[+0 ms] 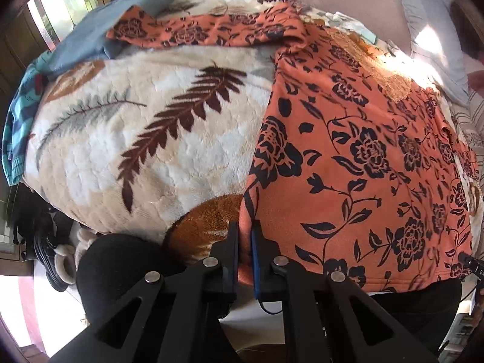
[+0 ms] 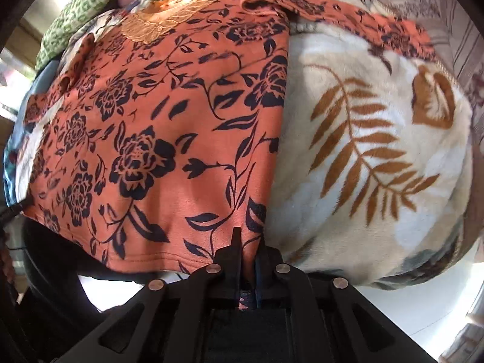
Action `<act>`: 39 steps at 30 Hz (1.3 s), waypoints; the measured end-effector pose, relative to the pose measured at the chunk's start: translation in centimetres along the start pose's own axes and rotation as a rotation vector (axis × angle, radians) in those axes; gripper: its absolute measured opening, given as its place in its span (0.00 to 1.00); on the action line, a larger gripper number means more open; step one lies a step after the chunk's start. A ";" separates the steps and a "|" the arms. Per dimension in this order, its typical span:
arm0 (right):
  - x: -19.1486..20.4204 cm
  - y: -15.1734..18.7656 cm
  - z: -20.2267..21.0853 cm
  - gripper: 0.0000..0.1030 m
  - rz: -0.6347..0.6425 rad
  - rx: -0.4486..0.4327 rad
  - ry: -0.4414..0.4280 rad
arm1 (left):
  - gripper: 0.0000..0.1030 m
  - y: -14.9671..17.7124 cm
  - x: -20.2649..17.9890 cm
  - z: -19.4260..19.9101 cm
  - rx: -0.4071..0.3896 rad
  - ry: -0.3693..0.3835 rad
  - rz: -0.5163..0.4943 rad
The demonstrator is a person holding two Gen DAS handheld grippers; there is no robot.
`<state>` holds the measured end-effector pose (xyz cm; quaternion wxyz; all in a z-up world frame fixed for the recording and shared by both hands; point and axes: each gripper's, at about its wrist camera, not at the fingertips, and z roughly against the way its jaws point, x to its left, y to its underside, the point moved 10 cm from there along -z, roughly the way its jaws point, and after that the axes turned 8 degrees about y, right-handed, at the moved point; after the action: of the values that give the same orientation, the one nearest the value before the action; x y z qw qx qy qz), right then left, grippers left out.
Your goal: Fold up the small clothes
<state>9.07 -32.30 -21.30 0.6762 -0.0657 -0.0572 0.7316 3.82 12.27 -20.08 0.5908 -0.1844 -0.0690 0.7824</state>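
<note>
Left wrist view: the left gripper [image 1: 245,227] points steeply down at the near edge of a bed, and its 2 fingers [image 1: 232,251] are clamped on the lower left corner of an orange floral top [image 1: 357,157]. A pinch of the orange cloth shows in the narrow gap between the black finger and the blue-padded one. The top lies flat on a cream fleece blanket [image 1: 145,139] printed with brown and grey fern leaves, filling the right half of the picture, with 1 sleeve [image 1: 187,31] stretched out to the left across the far side. A plain blue garment [image 1: 90,36] lies beyond that sleeve at the blanket's far left, and a turquoise patterned cloth [image 1: 18,127] hangs over the left edge. Dark shoes [image 1: 48,251] sit on the floor below.

Right wrist view: the right gripper [image 2: 248,242] also points steeply down, its fingers [image 2: 236,242] closed tight on the top [image 2: 169,139] at the hem's lower right corner, cloth caught between them. From here the garment covers the left half, its right side edge running up the middle against the blanket [image 2: 378,139]. A green patterned pillow [image 2: 81,15] lies at the far upper left.
</note>
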 end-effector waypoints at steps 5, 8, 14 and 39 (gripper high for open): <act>-1.8 1.1 2.7 0.10 -0.069 -0.022 -0.036 | 0.06 1.0 0.4 1.0 -0.003 -0.047 -0.025; -3.2 3.1 -2.5 0.20 -0.131 0.150 0.013 | 0.06 1.5 1.3 -1.5 0.071 -0.056 0.014; -3.6 -1.5 2.3 0.24 -0.221 -0.086 -0.049 | 0.51 -1.9 1.2 1.9 -0.091 -0.047 0.023; -26.5 -20.7 -2.9 0.58 -0.995 -0.331 -0.304 | 0.80 -4.1 -8.3 -8.0 0.001 -0.032 -0.195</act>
<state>31.89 -57.15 -20.12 0.9054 -0.0298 -0.2928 0.3060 12.45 4.71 -24.41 0.6631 -0.1641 -0.0955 0.7241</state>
